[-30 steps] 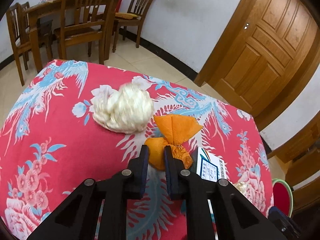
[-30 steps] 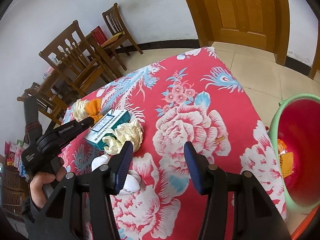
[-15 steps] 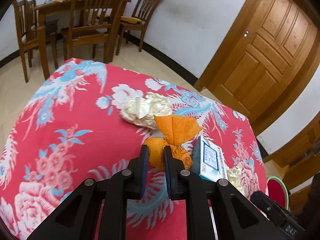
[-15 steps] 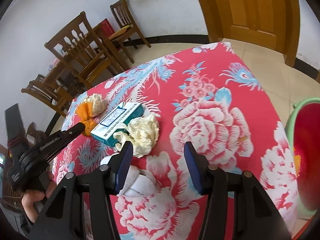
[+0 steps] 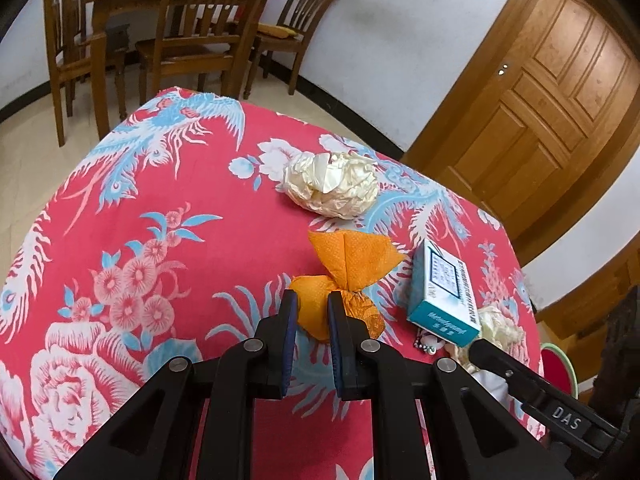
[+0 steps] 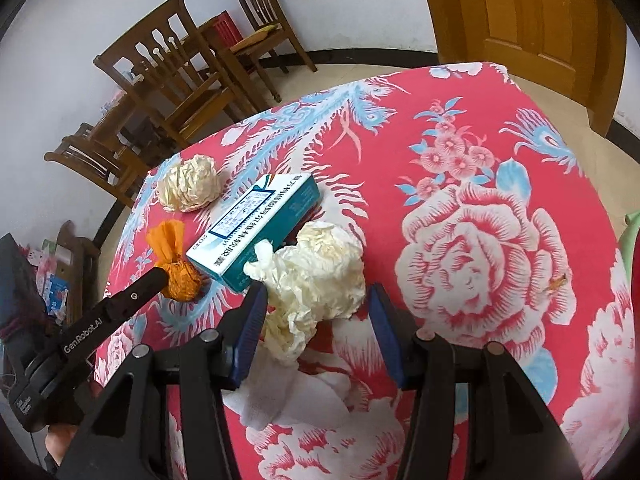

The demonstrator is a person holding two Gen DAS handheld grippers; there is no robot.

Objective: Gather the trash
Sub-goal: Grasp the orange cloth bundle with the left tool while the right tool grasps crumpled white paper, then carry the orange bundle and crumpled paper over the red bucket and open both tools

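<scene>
The left gripper (image 5: pixel 310 312) had its jaws clenched on the knotted neck of the orange wrapper (image 5: pixel 347 276), which sat low on the red floral table (image 5: pixel 168 184). The right gripper (image 6: pixel 316 312) stood with its jaws released but just closing in around the near cream paper wad (image 6: pixel 316 268); the left pad was almost against the paper, the right pad apart from it.

The main risk was a poor bite. The wad was loose and springy, with a trailing tail toward 7 o'clock, so the jaws might catch only a flap and let the bulk tear free or drop. The teal box (image 6: pixel 256 228) lay touching the wad at 10 o'clock, so a sideways squeeze could shove it or pinch its corner. A white tissue (image 6: pixel 296 396) lay under the jaws at 6 o'clock and might come up by accident. The far cream wad (image 5: pixel 332 188) remained on the table at 12 o'clock of the wrapper. The thin orange wrapper could also slip out if swung fast toward the bin (image 5: pixel 556 368) at the edge.
</scene>
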